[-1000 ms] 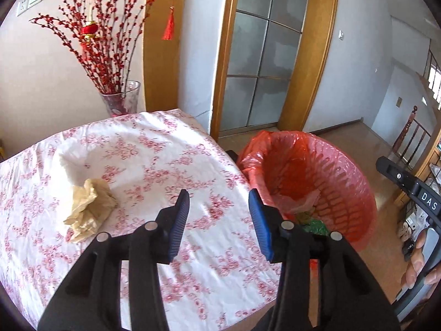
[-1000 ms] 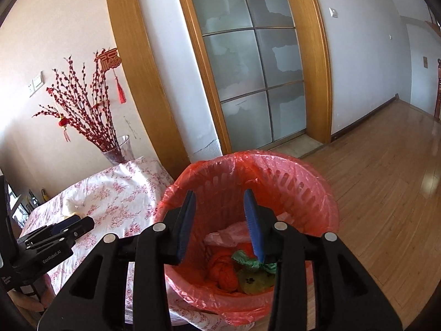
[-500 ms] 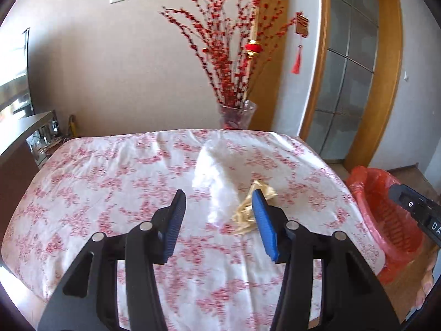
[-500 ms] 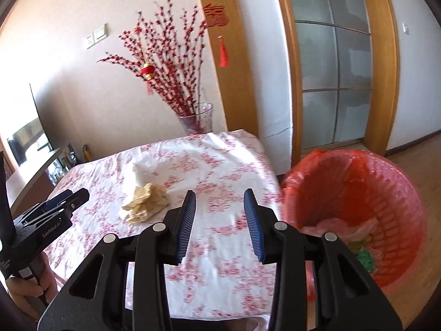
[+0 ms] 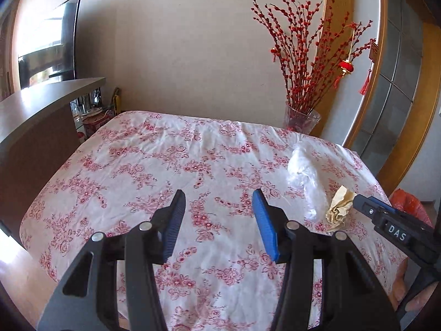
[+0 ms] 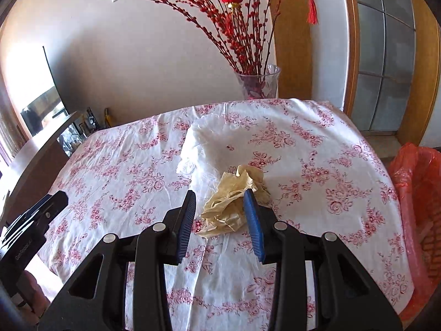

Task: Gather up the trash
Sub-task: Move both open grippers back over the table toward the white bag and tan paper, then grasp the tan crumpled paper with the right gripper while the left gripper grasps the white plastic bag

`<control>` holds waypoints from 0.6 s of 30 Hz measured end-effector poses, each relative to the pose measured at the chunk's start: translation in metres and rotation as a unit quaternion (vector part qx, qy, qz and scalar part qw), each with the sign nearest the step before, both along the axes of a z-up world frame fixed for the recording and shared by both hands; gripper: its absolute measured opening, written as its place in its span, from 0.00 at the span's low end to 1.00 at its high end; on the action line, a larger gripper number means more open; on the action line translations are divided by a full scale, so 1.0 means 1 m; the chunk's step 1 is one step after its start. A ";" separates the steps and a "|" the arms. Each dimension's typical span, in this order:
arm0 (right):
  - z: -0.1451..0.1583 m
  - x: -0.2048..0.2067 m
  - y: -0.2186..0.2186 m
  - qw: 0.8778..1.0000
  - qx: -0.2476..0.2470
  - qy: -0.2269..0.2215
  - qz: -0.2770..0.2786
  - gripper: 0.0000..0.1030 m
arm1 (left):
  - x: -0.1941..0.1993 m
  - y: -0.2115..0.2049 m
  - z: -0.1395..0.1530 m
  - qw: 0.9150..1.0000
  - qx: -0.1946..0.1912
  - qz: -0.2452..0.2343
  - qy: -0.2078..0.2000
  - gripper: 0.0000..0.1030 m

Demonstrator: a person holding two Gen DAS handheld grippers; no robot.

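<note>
Both grippers had swung away from the red-lined bin (image 6: 413,193) toward the table (image 5: 137,165) since the earlier frames. The right gripper (image 6: 220,215) had come in low, its blue pads set wide with the crumpled tan paper (image 6: 234,204) just beyond their tips, apart from both. The left gripper (image 5: 217,220) hung wide and empty over the floral cloth near the front edge. A clear plastic wrapper (image 5: 303,173) lay beside the paper toward the table's right edge, nearest the bin.
</note>
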State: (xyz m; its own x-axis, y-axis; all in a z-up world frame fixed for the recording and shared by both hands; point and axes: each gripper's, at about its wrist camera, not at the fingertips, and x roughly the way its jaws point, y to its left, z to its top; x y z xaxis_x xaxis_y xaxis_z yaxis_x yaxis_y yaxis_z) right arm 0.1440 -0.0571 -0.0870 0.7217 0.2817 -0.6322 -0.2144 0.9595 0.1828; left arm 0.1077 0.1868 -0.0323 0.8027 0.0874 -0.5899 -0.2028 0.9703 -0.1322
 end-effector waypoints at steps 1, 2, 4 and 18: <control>-0.003 0.004 0.001 1.000 -0.001 0.006 -0.005 0.36 | 0.001 0.003 -0.002 1.000 -0.002 0.002 0.002 0.49; -0.007 0.009 0.003 1.000 -0.002 0.012 -0.011 0.36 | 0.001 0.005 -0.004 1.000 -0.004 0.003 0.004 0.49; -0.013 0.018 0.005 0.999 -0.008 0.022 -0.025 0.36 | 0.002 0.009 -0.006 1.000 -0.008 0.004 0.007 0.49; -0.020 0.014 -0.052 0.997 -0.017 0.023 -0.066 0.04 | 0.037 -0.031 -0.007 0.997 -0.010 -0.072 0.029 0.49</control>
